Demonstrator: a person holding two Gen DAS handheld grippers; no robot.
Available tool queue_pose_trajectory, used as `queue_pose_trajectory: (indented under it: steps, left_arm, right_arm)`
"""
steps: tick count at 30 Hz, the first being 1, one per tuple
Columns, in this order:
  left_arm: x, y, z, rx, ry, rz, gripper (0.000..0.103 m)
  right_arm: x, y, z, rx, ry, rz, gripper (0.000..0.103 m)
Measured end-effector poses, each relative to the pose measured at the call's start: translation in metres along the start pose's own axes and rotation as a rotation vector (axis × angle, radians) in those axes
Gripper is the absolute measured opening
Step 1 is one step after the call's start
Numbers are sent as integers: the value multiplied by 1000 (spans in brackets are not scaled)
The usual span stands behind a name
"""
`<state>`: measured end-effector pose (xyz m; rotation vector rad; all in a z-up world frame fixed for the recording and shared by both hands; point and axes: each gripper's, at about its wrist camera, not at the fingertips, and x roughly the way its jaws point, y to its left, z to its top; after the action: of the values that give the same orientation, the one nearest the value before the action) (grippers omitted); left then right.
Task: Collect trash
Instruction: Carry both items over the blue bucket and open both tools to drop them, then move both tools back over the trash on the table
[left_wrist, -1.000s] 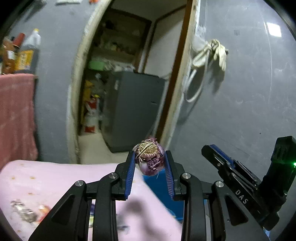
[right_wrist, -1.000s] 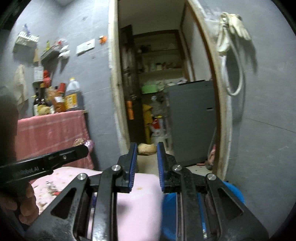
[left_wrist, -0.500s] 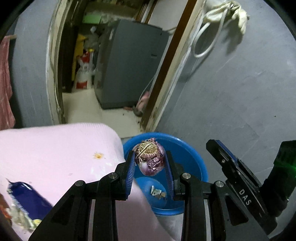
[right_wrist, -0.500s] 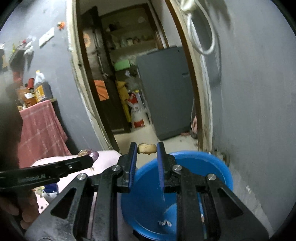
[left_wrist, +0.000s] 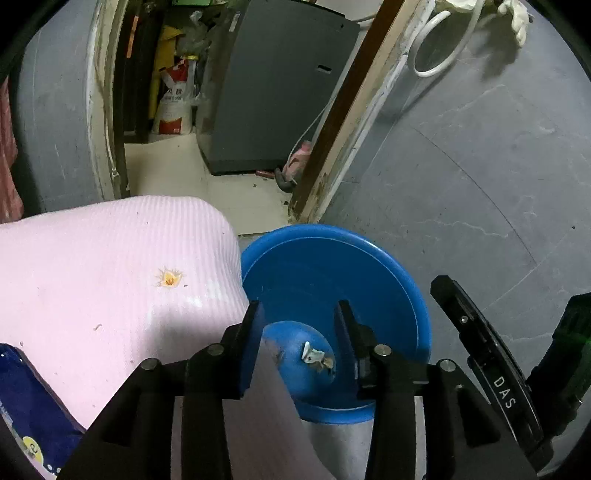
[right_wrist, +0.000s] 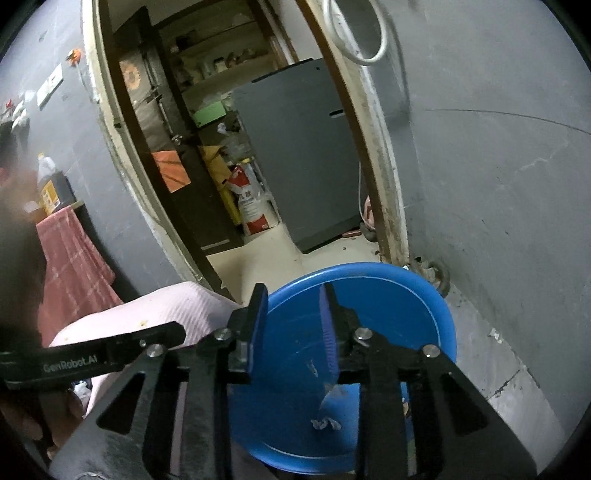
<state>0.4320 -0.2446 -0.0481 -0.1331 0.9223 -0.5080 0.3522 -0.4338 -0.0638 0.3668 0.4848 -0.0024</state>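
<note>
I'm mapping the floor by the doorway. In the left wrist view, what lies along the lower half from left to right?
Dark blue wrapper → pink mat → blue basin → the other tongs at the right edge, over grey floor.

The left gripper (left_wrist: 298, 321) hangs over the blue basin (left_wrist: 391, 273), its blue-padded fingers (left_wrist: 251, 343) spread apart with nothing between them. Down in the basin lies a small scrap of trash (left_wrist: 314, 357). The pink cloth (left_wrist: 110, 266) touches the basin's left rim. The right gripper (left_wrist: 491, 373) reaches in from the right.
</note>
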Motion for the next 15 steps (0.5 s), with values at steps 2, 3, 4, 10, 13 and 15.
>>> queue_pose_trajectory:
  steps: [2,3,4,10,13,15]
  left_arm:
    - [-2,0,2,2,-5,3,37]
    - [-5,0,2,3,-14,4,38]
    - [-7,0,2,2,-21,5,41]
    - [-34,2,1,11,-120,16,54]
    - [-55,1,0,25,-190,48,63]
    - [-70,3,-4,26,-244,78,71]
  right_arm:
    - [-2,0,0,5,-6,-3,37]
    - [-3,0,0,7,-10,-6,38]
    - [-5,-1,1,7,-15,-6,40]
    - [-19,5,9,-7,-58,-7,53]
    - [-36,13,16,-21,-104,13,65]
    - [-48,18,19,-39,-130,18,72]
